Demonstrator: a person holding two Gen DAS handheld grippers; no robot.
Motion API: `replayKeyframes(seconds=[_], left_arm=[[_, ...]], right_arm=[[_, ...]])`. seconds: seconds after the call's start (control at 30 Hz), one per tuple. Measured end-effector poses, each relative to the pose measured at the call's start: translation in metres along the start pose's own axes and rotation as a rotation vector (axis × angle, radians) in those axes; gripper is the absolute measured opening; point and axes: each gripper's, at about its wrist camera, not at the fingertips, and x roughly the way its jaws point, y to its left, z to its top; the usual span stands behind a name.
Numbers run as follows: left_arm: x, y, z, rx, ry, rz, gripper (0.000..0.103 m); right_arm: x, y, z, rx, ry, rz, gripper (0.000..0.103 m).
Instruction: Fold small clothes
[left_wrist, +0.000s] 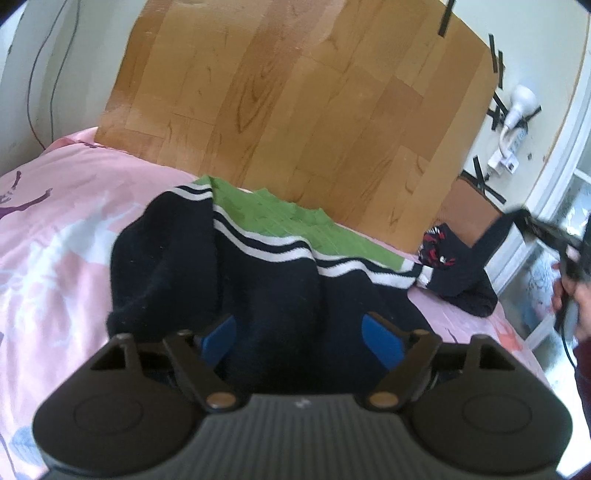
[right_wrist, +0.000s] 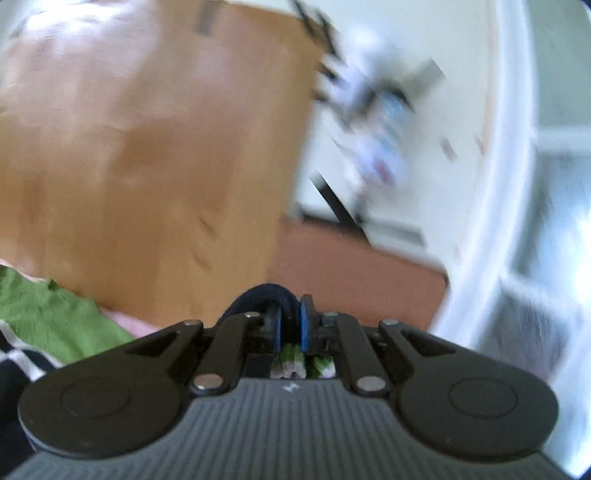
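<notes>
Left wrist view looks down over a bed (left_wrist: 55, 229) with a pink patterned sheet; a navy garment with white stripes (left_wrist: 258, 280) lies heaped on it, over a green garment (left_wrist: 280, 218) that shows behind the striped band; the left gripper (left_wrist: 302, 338) stands just over the navy cloth with its blue pads (left_wrist: 219, 336) wide apart, nothing pinched between them, though dark fabric fills the gap below them. Behind the bed leans a board with a wood-plank pattern (left_wrist: 295, 92), taped at its right edge with black strips; beside it a white hair dryer (left_wrist: 519, 107) hangs on the wall. Near the bed's right edge sits a dark cloth with red and white print (left_wrist: 437, 247); a dark strip of fabric rises from that side toward the right gripper (left_wrist: 554, 236), blurred at the frame's edge, with a person's hand (left_wrist: 576, 299) under it.

Right wrist view is smeared by motion; the right gripper (right_wrist: 290, 328) has its blue pads (right_wrist: 304, 325) nearly together, clamped on a fold of navy cloth (right_wrist: 264, 295) that bulges above them; the green garment (right_wrist: 55, 314) lies low at the left; the wood-pattern board (right_wrist: 147, 147) fills the background.
</notes>
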Motion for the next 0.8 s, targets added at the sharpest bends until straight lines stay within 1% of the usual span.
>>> replayKeyframes(seconds=[0.07,0.13,0.2,0.23,0.3,0.33,0.37,0.4,0.43,0.47,0.5,0.53,0.57,0.6,0.67,0.7,0.73,0.8], left_arm=[[-0.002,0.006,0.0,-0.019,-0.02,-0.002,0.079],[-0.006,0.014,0.0,-0.041,-0.04,-0.003,0.08],[-0.01,0.022,0.0,-0.063,-0.055,0.003,0.08],[-0.012,0.026,-0.001,-0.074,-0.06,0.011,0.08],[-0.014,0.033,0.0,-0.091,-0.066,0.028,0.081],[-0.015,0.037,0.0,-0.099,-0.067,0.039,0.081],[-0.016,0.042,0.0,-0.111,-0.066,0.054,0.081],[-0.017,0.046,0.0,-0.12,-0.064,0.064,0.081],[-0.018,0.051,0.001,-0.128,-0.062,0.072,0.081],[-0.018,0.055,0.001,-0.138,-0.061,0.078,0.081],[-0.018,0.059,0.002,-0.144,-0.061,0.079,0.083],[-0.017,0.062,0.003,-0.149,-0.061,0.08,0.085],[-0.014,0.064,0.004,-0.156,-0.058,0.081,0.085],[-0.01,0.065,0.005,-0.159,-0.053,0.082,0.085],[-0.002,0.065,0.008,-0.152,-0.045,0.079,0.085],[0.003,0.064,0.011,-0.148,-0.039,0.075,0.085],[0.008,0.063,0.012,-0.145,-0.033,0.069,0.085],[0.018,0.057,0.015,-0.134,-0.022,0.064,0.085]], right_arm=[[0.012,0.028,0.026,-0.094,-0.062,0.018,0.013],[0.027,0.055,0.052,-0.143,-0.107,0.066,0.013],[0.04,0.092,0.08,-0.197,-0.171,0.12,0.013],[0.046,0.113,0.093,-0.223,-0.201,0.159,0.014],[0.052,0.16,0.11,-0.269,-0.254,0.277,0.015],[0.054,0.184,0.112,-0.288,-0.261,0.35,0.024],[0.057,0.211,0.109,-0.322,-0.235,0.448,0.043],[0.06,0.236,0.101,-0.375,-0.196,0.533,0.055],[0.06,0.261,0.087,-0.465,-0.159,0.595,0.07],[0.059,0.279,0.07,-0.571,-0.143,0.62,0.07],[0.056,0.292,0.05,-0.678,-0.152,0.617,0.07],[0.052,0.296,0.03,-0.759,-0.179,0.596,0.071],[0.051,0.292,0.017,-0.791,-0.187,0.586,0.071],[0.055,0.28,0.01,-0.772,-0.161,0.583,0.071],[0.074,0.242,0.009,-0.64,-0.061,0.541,0.072],[0.084,0.221,0.01,-0.552,0.0,0.511,0.072],[0.099,0.195,0.009,-0.433,0.092,0.488,0.073],[0.125,0.152,0.002,-0.207,0.277,0.477,0.073]])
